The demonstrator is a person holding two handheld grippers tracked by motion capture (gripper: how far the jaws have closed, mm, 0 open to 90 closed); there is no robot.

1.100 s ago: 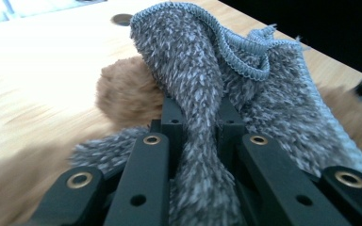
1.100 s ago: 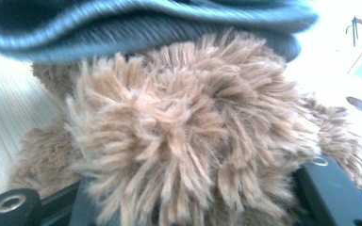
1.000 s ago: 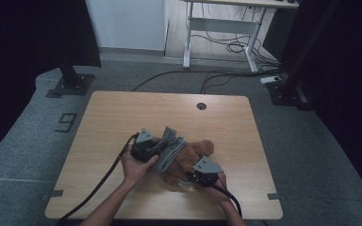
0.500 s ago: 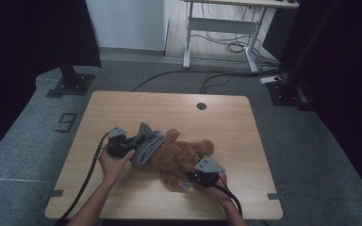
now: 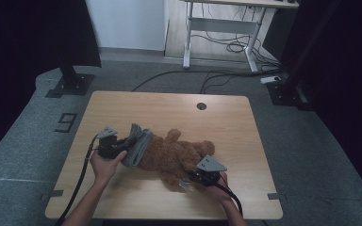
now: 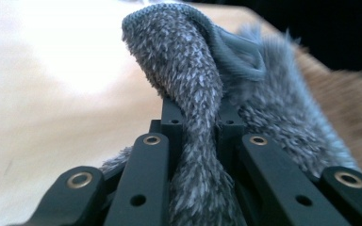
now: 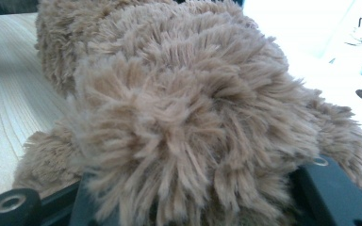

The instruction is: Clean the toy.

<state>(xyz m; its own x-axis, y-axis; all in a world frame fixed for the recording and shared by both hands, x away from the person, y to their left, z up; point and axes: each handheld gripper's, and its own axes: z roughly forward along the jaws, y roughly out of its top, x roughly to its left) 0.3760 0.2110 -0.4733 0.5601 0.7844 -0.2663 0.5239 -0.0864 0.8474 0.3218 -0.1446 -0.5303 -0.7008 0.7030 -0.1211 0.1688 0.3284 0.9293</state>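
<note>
While the grey garment [image 5: 136, 147] is clamped by the left gripper [image 5: 118, 147] and the teddy bear [image 5: 174, 157] by the right gripper [image 5: 195, 179], fabric could be torn by overpulling.

A brown teddy bear [image 5: 174, 157] lies on a wooden table [image 5: 169, 113], lower centre; the left gripper [image 5: 118, 146] clamps grey cloth [image 5: 136, 143] at its left end, the right gripper [image 5: 199, 178] at its lower right.
</note>
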